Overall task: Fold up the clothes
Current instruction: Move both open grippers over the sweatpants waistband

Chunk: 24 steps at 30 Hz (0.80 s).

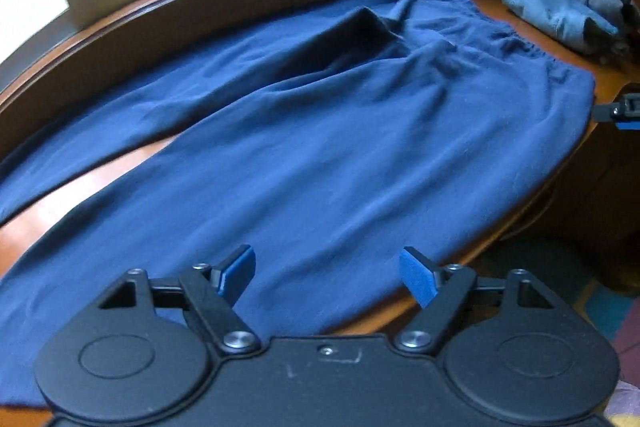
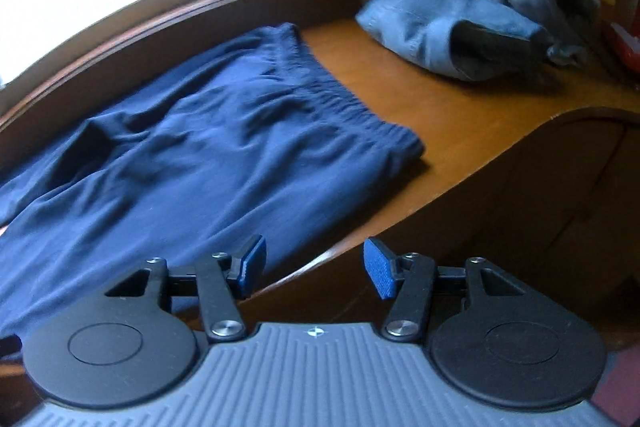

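Navy trousers [image 1: 320,147] are spread along the wooden bench [image 2: 460,107], soft and limp. The waistband [image 2: 344,107] corner at the near edge is judged the best hold. Left gripper [image 1: 327,273] and right gripper [image 2: 316,263] are held apart, empty.

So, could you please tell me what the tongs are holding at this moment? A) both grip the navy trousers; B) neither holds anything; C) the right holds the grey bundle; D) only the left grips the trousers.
B: the left tongs and right tongs both stand open and empty above the navy trousers.

trousers [image 1: 320,147] on table [image 2: 440,99], bundle [image 2: 460,23] right
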Each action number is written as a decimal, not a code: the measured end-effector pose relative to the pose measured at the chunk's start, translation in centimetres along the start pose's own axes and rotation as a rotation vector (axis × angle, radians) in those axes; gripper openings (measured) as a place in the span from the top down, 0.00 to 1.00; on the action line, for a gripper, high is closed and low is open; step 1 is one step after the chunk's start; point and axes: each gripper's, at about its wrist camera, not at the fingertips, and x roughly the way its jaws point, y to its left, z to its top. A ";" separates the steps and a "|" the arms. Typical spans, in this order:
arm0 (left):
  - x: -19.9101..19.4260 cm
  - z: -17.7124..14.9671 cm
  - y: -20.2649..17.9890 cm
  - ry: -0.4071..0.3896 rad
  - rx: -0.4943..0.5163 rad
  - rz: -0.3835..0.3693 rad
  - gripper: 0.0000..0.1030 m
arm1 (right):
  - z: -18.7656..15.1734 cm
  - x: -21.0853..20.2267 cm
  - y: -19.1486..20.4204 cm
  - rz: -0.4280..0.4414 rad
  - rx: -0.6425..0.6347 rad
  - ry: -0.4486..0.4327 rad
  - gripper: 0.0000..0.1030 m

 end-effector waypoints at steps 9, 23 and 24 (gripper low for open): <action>3.7 5.7 -3.1 0.043 0.003 -0.032 0.24 | 3.6 2.4 -2.8 -0.027 -0.025 0.025 0.37; 3.5 6.2 -7.0 0.070 -0.121 0.134 0.23 | 6.6 5.2 -6.8 0.143 -0.015 0.074 0.32; 3.5 6.1 -7.2 0.076 -0.141 0.145 0.24 | 6.7 5.2 -7.1 0.153 -0.013 0.077 0.32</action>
